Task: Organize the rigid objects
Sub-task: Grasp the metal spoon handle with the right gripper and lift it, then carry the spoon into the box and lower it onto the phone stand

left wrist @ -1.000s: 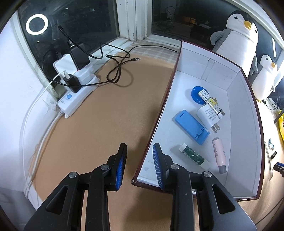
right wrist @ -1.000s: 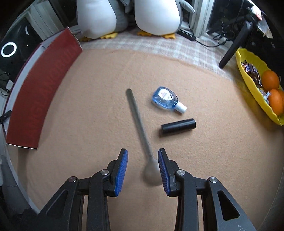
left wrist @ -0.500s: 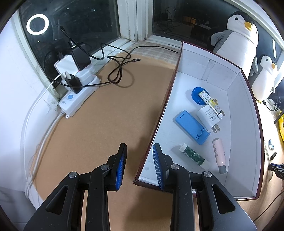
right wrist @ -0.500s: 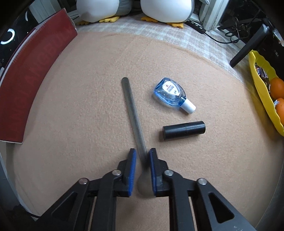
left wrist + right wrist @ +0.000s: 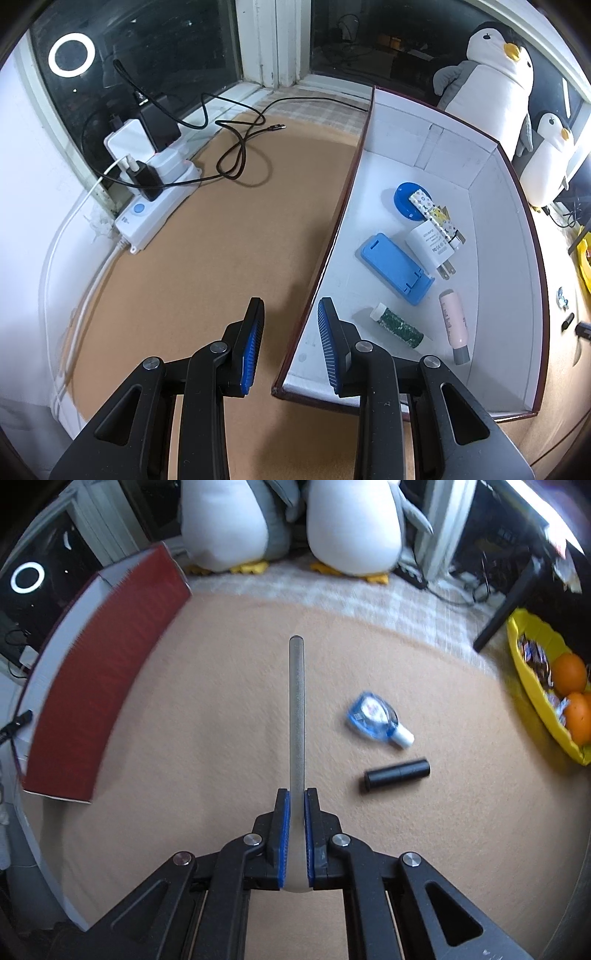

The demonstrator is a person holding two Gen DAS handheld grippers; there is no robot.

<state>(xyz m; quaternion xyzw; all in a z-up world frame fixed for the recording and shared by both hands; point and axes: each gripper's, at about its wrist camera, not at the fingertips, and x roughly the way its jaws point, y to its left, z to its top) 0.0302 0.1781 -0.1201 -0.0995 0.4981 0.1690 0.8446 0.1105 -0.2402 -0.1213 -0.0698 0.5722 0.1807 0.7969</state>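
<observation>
Clamping the spoon [image 5: 296, 716] now, right claw [image 5: 296, 805] lifted it; left claw [image 5: 290, 314] unchanged, narrow, empty.

Two downward wrist views, box [image 5: 509, 280] shared

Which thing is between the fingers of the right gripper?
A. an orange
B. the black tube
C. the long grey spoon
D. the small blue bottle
C: the right gripper is shut on the spoon, whose handle sticks out ahead of it, while the black tube and blue bottle lie on the table.
</observation>
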